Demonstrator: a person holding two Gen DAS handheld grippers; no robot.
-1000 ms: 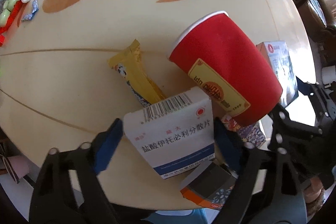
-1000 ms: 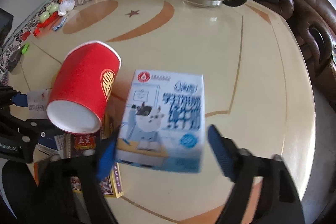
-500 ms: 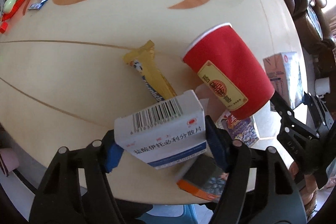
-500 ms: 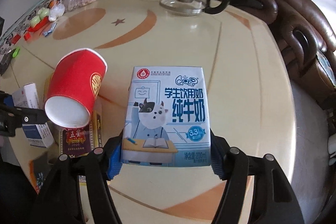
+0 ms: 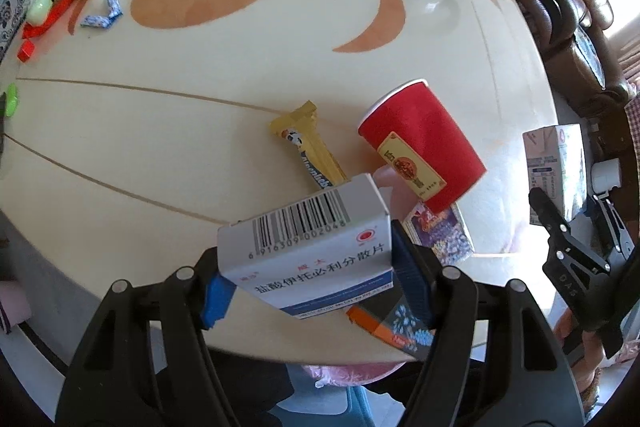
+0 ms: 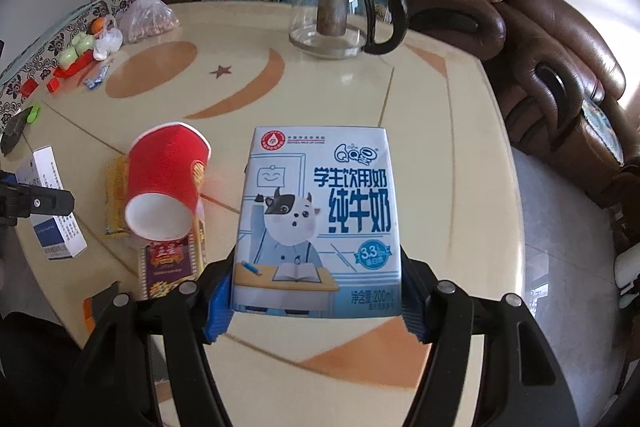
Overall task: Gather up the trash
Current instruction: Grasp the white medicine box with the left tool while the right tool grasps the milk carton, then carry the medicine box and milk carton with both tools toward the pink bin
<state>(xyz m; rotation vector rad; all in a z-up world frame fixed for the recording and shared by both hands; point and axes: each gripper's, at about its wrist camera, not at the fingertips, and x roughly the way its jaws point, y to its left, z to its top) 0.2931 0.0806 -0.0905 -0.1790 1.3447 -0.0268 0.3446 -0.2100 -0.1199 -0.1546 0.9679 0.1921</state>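
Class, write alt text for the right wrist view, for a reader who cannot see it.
The right gripper is clamped on a blue-and-white milk carton held above a round cream table. To its left a red paper cup lies tipped on wrappers; a glass teapot stands at the far edge.

The medicine box [image 5: 312,251] carries barcode number 6 916309 002048 and the line 盐酸伊托必利分散片. The milk carton [image 6: 320,223] reads 学生饮用奶, 纯牛奶, 3.3 and 净含量:200mL.

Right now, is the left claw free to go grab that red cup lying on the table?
Probably not: the left claw is shut on a white medicine box. The red cup lies just ahead, nothing blocking it.
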